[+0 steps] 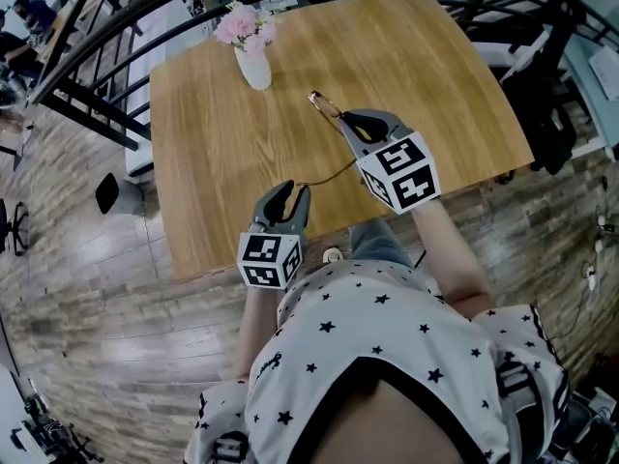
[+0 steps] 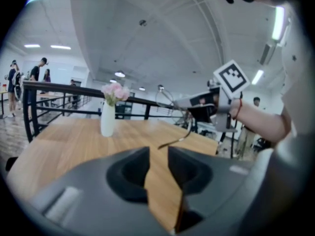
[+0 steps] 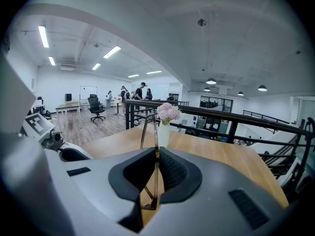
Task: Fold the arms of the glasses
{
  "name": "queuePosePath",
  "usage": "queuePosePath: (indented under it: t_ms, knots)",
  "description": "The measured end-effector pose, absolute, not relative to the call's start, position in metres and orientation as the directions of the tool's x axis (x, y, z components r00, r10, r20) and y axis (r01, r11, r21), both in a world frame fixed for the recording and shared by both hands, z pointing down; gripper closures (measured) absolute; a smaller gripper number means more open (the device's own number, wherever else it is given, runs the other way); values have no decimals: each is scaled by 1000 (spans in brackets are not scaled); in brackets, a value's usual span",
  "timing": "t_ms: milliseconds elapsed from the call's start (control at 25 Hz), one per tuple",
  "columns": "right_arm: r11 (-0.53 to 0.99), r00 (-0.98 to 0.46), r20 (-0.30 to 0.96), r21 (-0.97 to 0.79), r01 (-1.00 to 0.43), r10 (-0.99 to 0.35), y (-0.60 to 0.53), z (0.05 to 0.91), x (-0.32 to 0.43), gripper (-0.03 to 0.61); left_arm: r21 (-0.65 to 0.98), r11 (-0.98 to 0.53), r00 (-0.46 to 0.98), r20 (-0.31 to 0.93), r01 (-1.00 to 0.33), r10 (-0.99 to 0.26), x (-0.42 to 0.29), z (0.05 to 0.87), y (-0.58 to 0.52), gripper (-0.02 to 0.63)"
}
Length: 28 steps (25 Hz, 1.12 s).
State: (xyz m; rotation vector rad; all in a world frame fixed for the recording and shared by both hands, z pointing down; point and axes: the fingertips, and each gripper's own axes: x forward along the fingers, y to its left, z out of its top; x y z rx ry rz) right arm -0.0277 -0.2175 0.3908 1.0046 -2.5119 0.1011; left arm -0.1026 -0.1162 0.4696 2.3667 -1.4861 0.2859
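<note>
One overhead, two low; shared table (image 1: 416, 75)

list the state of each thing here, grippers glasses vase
left gripper: open, nothing between the jaws
right gripper: shut on glasses
glasses: held over the table, one arm still unfolded, pointing toward the left gripper
vase: upright on the table, pink flowers in it
</note>
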Motion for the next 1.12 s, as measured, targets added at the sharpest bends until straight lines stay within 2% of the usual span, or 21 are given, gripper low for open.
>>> queuePosePath:
  t_ms: [1120]
  knots:
    - [782, -667, 475, 76, -618, -573, -195, 419, -40, 557, 226, -305, 361, 277, -925, -891, -122, 448, -142, 567]
